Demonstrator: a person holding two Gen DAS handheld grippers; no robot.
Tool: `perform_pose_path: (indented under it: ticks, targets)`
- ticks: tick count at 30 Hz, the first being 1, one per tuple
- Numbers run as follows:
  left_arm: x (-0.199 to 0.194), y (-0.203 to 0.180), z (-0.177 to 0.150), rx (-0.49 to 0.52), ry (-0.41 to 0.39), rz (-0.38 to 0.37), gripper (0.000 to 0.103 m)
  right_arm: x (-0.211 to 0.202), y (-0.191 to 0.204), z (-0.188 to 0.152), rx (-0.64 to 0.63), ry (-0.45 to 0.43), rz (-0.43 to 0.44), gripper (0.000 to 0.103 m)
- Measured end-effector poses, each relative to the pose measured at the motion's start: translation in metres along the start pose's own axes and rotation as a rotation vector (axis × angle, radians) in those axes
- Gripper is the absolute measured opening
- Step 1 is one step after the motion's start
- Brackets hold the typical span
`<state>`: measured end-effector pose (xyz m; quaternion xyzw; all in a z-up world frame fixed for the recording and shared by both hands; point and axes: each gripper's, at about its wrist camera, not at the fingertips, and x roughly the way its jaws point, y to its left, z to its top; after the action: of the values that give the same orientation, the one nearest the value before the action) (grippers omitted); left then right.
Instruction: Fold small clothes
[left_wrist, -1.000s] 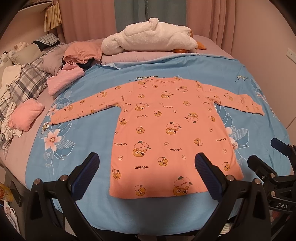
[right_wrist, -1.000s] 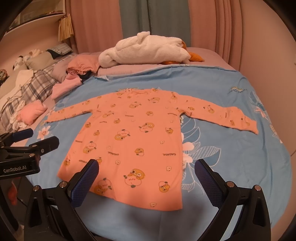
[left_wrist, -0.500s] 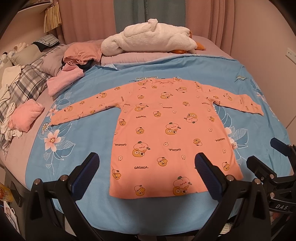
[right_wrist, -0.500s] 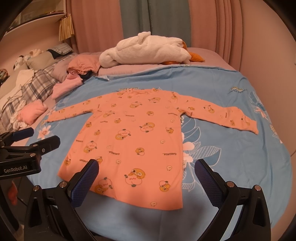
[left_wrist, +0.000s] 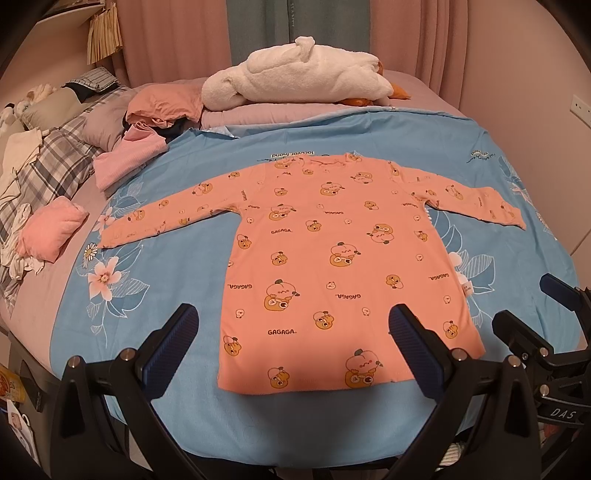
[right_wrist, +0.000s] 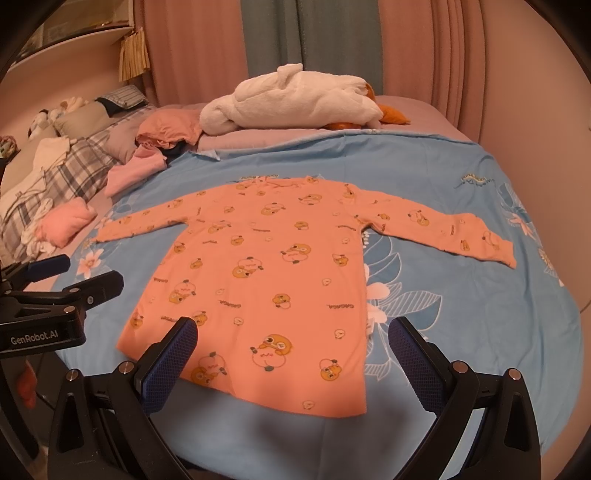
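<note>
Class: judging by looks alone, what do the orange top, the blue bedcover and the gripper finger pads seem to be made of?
Orange top: likely soft matte cotton knit; lies limp, printed cartoons. Blue bedcover: smooth woven fabric, probably cotton; floral print, fine creases. Finger pads: seemingly blue rubber, cross-hatched grip texture.

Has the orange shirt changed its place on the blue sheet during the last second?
No. The orange shirt lies flat, its left cuff by the same white daisy on the blue sheet as before; both grippers stay open, off it.

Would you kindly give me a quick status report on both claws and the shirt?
Left claw open, empty. Right claw open, empty. Orange shirt flat on blue sheet, sleeves spread, unfolded. Nothing on it.
</note>
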<state>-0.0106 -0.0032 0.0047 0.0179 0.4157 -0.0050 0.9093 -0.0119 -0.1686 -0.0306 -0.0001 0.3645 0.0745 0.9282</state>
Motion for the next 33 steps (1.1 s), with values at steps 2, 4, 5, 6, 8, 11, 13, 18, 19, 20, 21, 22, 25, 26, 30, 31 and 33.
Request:
perform_pose_path:
  ticks: [2, 4, 5, 6, 8, 11, 13, 18, 19, 20, 21, 22, 25, 26, 30, 31, 33]
  targets:
    - [0.0002, -0.0002, -0.0001, 0.0, 0.001, 0.0, 0.103, 0.0, 0.0, 0.0, 0.0, 0.0, 0.0, 0.102]
    - [0.0001, -0.0009, -0.001, 0.003, 0.002, 0.001, 0.103, -0.0001, -0.0001, 0.0001, -0.001, -0.001, 0.0, 0.102]
    - [0.0, -0.0013, -0.001, 0.004, 0.002, 0.0, 0.103, -0.0001, -0.0001, 0.0002, 0.0, -0.001, 0.0, 0.102]
    - [0.0, -0.0022, -0.002, 0.005, 0.002, 0.0, 0.103, -0.0001, -0.0002, 0.0002, 0.0, 0.0, 0.0, 0.102]
    - [0.0001, -0.0021, -0.0023, 0.005, 0.002, -0.001, 0.103, -0.0001, -0.0003, 0.0002, 0.0, 0.0, 0.0, 0.102]
    - [0.0001, -0.0023, -0.0023, 0.006, 0.002, -0.001, 0.103, -0.0002, -0.0004, 0.0002, -0.001, 0.0, 0.0, 0.102]
    - [0.0001, -0.0026, -0.0023, 0.005, 0.002, -0.001, 0.103, -0.0002, -0.0004, 0.0002, -0.001, -0.001, 0.0, 0.102]
    - [0.0002, -0.0025, -0.0023, 0.006, 0.002, 0.0, 0.103, -0.0002, -0.0003, 0.0002, 0.0, 0.0, 0.0, 0.102]
    - [0.0001, -0.0023, -0.0023, 0.005, 0.003, -0.001, 0.103, -0.0001, -0.0002, 0.0002, -0.001, 0.0, 0.0, 0.102]
    - [0.0001, -0.0022, -0.0024, 0.005, 0.002, -0.001, 0.103, 0.0, -0.0002, 0.0001, -0.001, 0.0, 0.0, 0.102]
    - [0.0002, -0.0023, -0.0024, 0.005, 0.002, 0.0, 0.103, -0.0002, -0.0002, 0.0001, -0.001, 0.0, 0.0, 0.102]
    - [0.0004, -0.0025, -0.0026, 0.005, 0.003, 0.002, 0.103, -0.0002, -0.0002, 0.0001, -0.001, 0.0, 0.0, 0.102]
    - [0.0014, -0.0026, -0.0028, 0.005, 0.005, 0.001, 0.103, -0.0002, -0.0003, 0.0002, 0.0, 0.0, 0.0, 0.102]
    - [0.0015, -0.0028, -0.0029, 0.006, 0.006, 0.001, 0.103, -0.0001, -0.0003, 0.0002, 0.0, 0.0, -0.001, 0.102]
    - [0.0023, -0.0015, -0.0034, 0.006, 0.007, 0.0, 0.103, -0.0002, -0.0003, 0.0002, 0.0, 0.001, 0.0, 0.102]
    - [0.0023, -0.0016, -0.0035, 0.006, 0.007, -0.001, 0.103, -0.0002, -0.0003, 0.0002, 0.0, 0.0, 0.0, 0.102]
    - [0.0023, -0.0015, -0.0034, 0.007, 0.007, 0.0, 0.103, -0.0002, -0.0003, 0.0002, 0.0, 0.001, 0.0, 0.102]
